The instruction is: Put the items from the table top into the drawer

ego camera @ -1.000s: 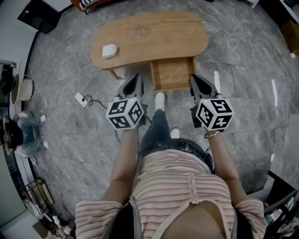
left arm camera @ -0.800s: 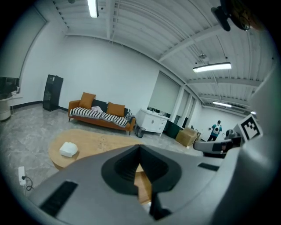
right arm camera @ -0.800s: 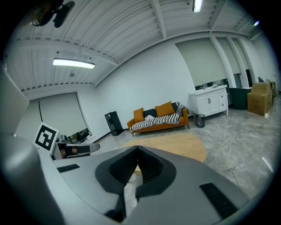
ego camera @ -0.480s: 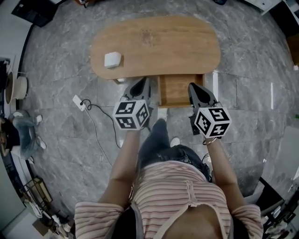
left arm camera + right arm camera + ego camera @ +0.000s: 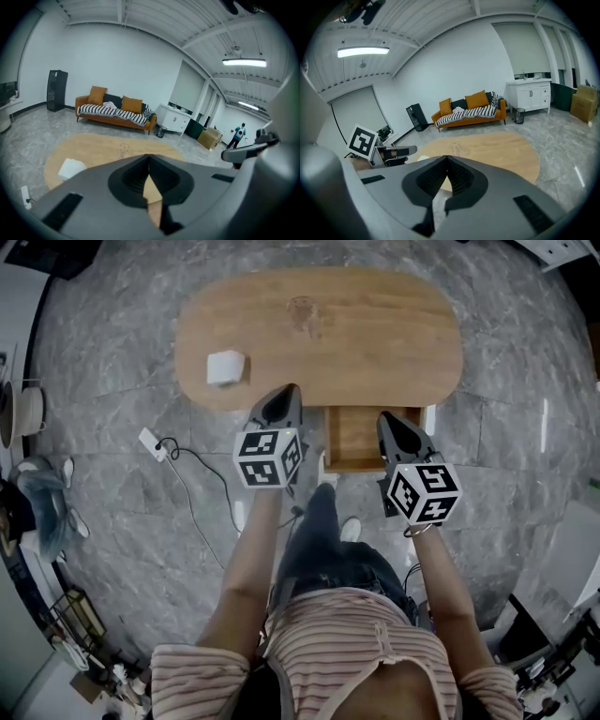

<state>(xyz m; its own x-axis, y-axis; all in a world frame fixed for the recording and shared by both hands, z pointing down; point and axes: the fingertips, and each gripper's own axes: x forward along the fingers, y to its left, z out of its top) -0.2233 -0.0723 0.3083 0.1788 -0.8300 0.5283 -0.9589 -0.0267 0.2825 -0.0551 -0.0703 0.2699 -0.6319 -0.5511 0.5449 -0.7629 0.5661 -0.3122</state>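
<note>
At the desk (image 5: 375, 324) edge, we are holding left gripper (image 5: 288, 393) and right gripper (image 5: 385, 422) empty, fingers (image 5: 277, 411) pressed together. Its drawer (image 5: 361, 439) is standing open, awaiting the white item (image 5: 226, 367).

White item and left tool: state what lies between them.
Only bare wooden table top lies between the white item and the left tool, as the head view shows.

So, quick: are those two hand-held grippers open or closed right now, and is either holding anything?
Left hand-held gripper: closed, holding nothing.
Right hand-held gripper: closed, holding nothing.
</note>
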